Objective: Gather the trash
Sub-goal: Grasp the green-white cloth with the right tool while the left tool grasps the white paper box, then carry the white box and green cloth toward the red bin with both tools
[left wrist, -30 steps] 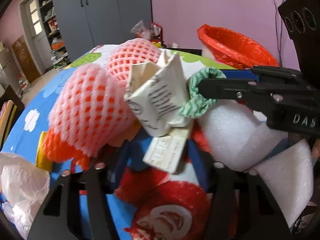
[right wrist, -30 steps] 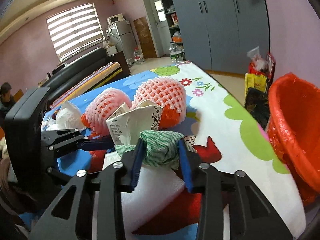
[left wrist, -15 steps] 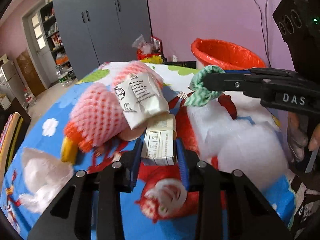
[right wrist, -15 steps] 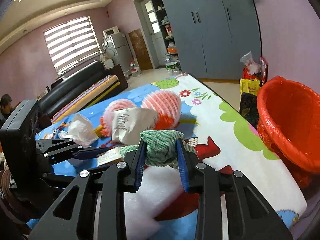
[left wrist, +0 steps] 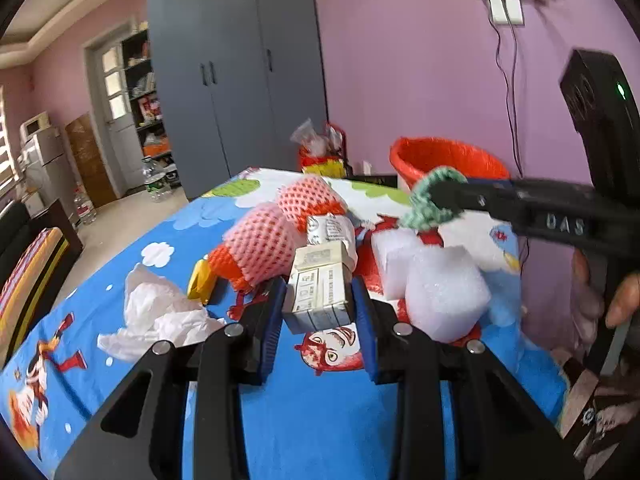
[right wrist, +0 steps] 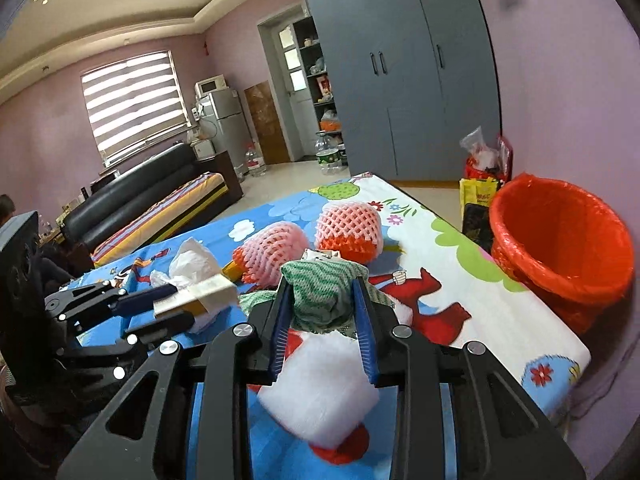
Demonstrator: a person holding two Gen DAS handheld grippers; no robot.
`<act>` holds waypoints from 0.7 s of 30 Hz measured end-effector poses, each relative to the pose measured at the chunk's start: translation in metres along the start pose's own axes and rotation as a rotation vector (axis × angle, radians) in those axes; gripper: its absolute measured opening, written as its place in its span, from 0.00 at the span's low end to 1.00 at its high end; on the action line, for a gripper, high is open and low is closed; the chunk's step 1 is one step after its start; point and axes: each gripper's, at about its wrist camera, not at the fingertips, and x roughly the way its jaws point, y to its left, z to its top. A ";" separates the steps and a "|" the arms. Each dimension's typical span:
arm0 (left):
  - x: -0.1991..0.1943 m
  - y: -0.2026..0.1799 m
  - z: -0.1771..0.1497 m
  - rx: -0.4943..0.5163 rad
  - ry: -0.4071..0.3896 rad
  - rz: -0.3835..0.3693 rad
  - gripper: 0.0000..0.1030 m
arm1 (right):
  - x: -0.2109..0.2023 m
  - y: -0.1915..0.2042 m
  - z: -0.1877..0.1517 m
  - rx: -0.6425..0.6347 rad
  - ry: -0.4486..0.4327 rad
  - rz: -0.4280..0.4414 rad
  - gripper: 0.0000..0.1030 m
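My left gripper is shut on a small white printed carton and holds it above the table; the carton also shows in the right wrist view. My right gripper is shut on a green-and-white crumpled cloth, which shows at its tip in the left wrist view. The red-lined trash bin stands off the table's far right edge. On the table lie two pink foam fruit nets, a crumpled paper cup, white foam pieces and a white tissue.
The table has a blue cartoon cloth. A purple wall runs along its right side, behind the bin. Grey wardrobes stand at the back, with bags on the floor near them. A black sofa stands at left.
My left gripper closed on the carton and lifted it away from the pile. My right gripper rose with the green cloth. The paper cup dropped back beside the nets.
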 end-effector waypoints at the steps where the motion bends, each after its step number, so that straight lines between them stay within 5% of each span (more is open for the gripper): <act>1: -0.005 -0.001 0.000 -0.015 -0.017 0.002 0.32 | -0.003 0.001 -0.001 0.000 -0.003 -0.003 0.29; 21: -0.048 -0.039 0.034 -0.059 -0.230 -0.012 0.32 | -0.065 0.002 -0.002 -0.018 -0.119 -0.096 0.29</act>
